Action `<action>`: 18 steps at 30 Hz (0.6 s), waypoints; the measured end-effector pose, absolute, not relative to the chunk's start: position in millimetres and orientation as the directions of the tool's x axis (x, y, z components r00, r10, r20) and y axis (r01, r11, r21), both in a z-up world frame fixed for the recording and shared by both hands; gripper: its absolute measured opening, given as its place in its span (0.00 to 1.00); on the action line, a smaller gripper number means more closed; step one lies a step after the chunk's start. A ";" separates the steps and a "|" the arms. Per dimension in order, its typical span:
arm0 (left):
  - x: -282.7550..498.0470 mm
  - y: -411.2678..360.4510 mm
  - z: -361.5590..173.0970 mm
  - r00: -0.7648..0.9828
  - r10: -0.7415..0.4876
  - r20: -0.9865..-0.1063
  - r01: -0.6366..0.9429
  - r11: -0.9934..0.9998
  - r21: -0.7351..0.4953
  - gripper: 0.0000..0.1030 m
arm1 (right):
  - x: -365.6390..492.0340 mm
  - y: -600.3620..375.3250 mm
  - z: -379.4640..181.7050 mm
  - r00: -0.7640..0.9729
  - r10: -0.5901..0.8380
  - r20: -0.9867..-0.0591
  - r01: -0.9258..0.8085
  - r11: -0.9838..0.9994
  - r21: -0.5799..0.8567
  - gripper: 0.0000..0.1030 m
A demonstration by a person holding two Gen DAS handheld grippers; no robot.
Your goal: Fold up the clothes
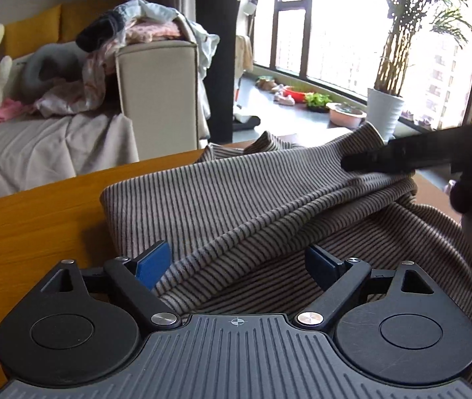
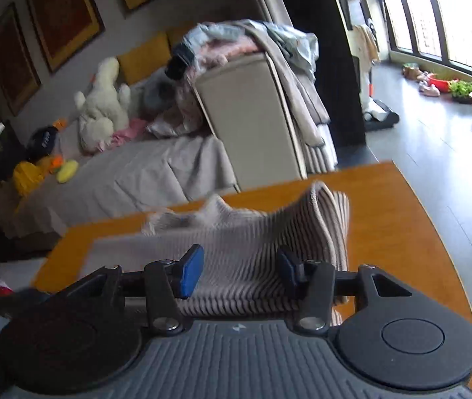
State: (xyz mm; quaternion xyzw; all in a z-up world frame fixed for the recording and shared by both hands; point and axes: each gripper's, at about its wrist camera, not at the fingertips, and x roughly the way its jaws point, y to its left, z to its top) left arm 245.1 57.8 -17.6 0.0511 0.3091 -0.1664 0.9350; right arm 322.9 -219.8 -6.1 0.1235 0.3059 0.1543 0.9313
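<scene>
Left gripper — jaws wide, blue pads well apart, nothing pinched. A raised fold of the grey-and-black pinstriped knit garment runs between the fingers; can't tell whether either pad touches it.

Right gripper — jaws also spread, narrower than the left's. Striped cloth fills the gap between its blue pads and bunches up ahead of them into a lifted ridge. Pads not closed on it; contact at the pads can't be told, view is motion-blurred.

In the left wrist view the right gripper's black finger lies across the garment's raised far edge, touching the cloth.

Garment sits on the orange wooden table, partly doubled over, near edge under both grippers, far end rumpled near the table's far edge.
</scene>
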 end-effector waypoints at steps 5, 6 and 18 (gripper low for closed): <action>239.3 77.3 -17.4 0.750 -0.251 -0.612 0.307 0.952 -0.015 0.90 | 303.1 -211.3 -18.7 0.775 0.350 -0.526 -0.226 0.931 0.286 0.48; 237.8 79.2 -17.4 0.750 -0.251 -0.612 0.304 0.953 -0.019 0.90 | 299.9 -209.8 -18.0 0.777 0.345 -0.526 -0.223 0.933 0.283 0.48; 240.4 82.6 1.2 0.776 -0.244 -0.581 0.231 0.968 -0.097 0.93 | 294.2 -201.6 -14.7 0.755 0.438 -0.488 -0.321 0.896 0.308 1.00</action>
